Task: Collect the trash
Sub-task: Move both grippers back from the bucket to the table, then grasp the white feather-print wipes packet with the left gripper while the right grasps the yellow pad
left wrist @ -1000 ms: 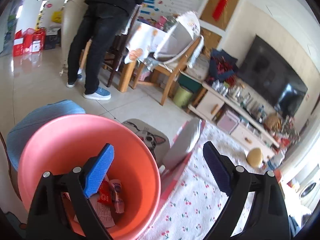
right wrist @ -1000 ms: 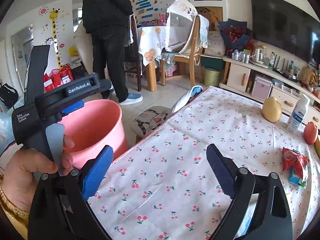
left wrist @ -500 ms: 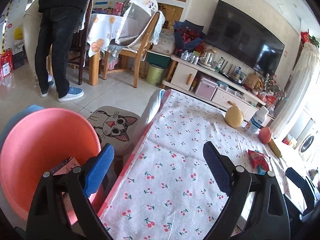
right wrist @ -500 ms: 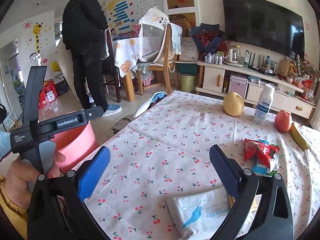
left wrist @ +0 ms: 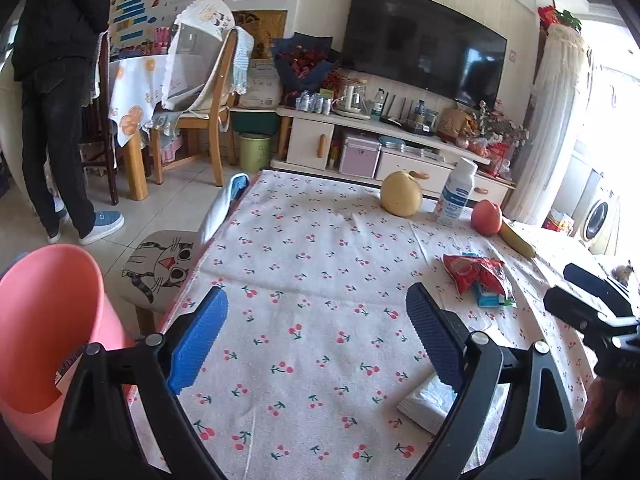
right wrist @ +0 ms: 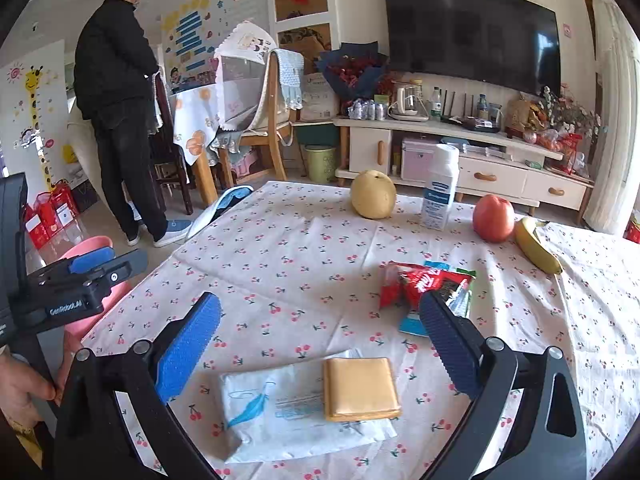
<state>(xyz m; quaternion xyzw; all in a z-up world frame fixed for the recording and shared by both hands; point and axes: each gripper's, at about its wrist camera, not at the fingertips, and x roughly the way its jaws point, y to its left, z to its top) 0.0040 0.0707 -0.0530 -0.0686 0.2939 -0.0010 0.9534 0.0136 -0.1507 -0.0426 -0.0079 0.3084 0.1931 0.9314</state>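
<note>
— Two hand-held grippers, and both empty? What's left to pick up?

— Going from the left: the pink bin (left wrist: 48, 320) stands on the floor beside the desk (left wrist: 312, 248), with a scrap of paper showing inside. The left hand-held gripper (left wrist: 316, 336) hovers over the cherry-print cloth with its blue pads spread wide, touching nothing.

— And the rubbish itself?

— Nearest is a white tissue pack (right wrist: 288, 408) with a flat tan packet (right wrist: 360, 388) lying on top of it, right at the front edge of the desk. The right hand-held gripper (right wrist: 320, 344) is wide open above them, gripping nothing. Further right sits a crumpled red snack wrapper (right wrist: 424, 284) over a small blue-and-white carton (right wrist: 412, 324), well short of the fruit and the bottle (right wrist: 440, 192).

— How would they handle?

— Light and soft, I'd say. The wrapper looks like slick foil that would crush and could slide; pinching a raised crumple seems safest. The tissue pack should squash, so a grip across its short side would do. The tan packet is loose on top and may slip off if the pack is tilted.
</note>
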